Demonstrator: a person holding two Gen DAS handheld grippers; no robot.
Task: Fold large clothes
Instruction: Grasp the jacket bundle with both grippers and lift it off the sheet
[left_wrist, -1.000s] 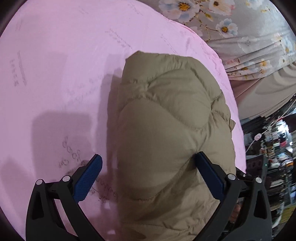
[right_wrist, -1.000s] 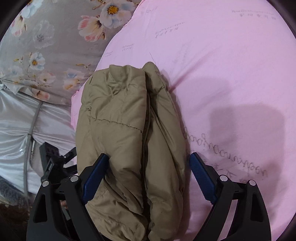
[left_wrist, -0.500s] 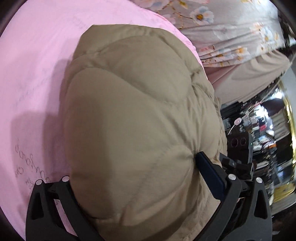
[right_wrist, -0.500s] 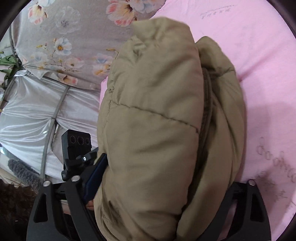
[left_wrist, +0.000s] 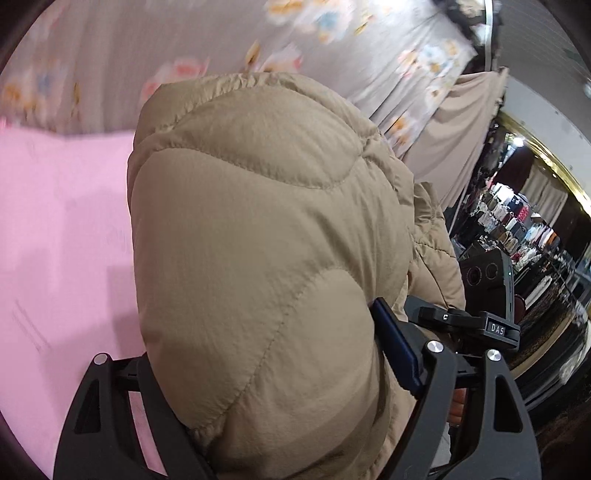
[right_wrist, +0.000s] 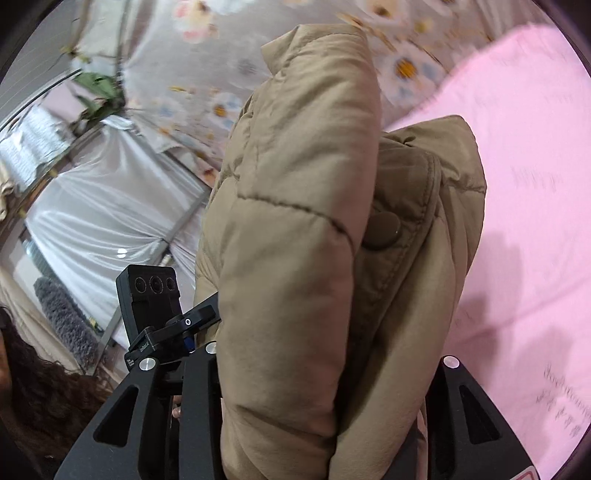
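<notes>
A folded tan puffer jacket (left_wrist: 258, 258) fills the left wrist view and the right wrist view (right_wrist: 314, 258). My left gripper (left_wrist: 266, 354) has the folded bundle between its fingers; one blue pad (left_wrist: 393, 347) presses its right side, the other is hidden by fabric. My right gripper (right_wrist: 325, 387) has the other end of the bundle between its fingers, both pads hidden. The jacket is lifted off the pink sheet (left_wrist: 55, 240), which also shows in the right wrist view (right_wrist: 535, 184). Each view shows the other gripper's camera block beyond the jacket.
A grey floral cloth (left_wrist: 184, 48) hangs behind the pink surface, also in the right wrist view (right_wrist: 221, 92). A silver drape (right_wrist: 103, 221) hangs at the left. Racks of clothes (left_wrist: 517, 229) stand at the far right.
Both grippers moved in around the folded jacket, gripped it and raised it off the pink sheet, tilting upward so the floral backdrop now fills the top.
</notes>
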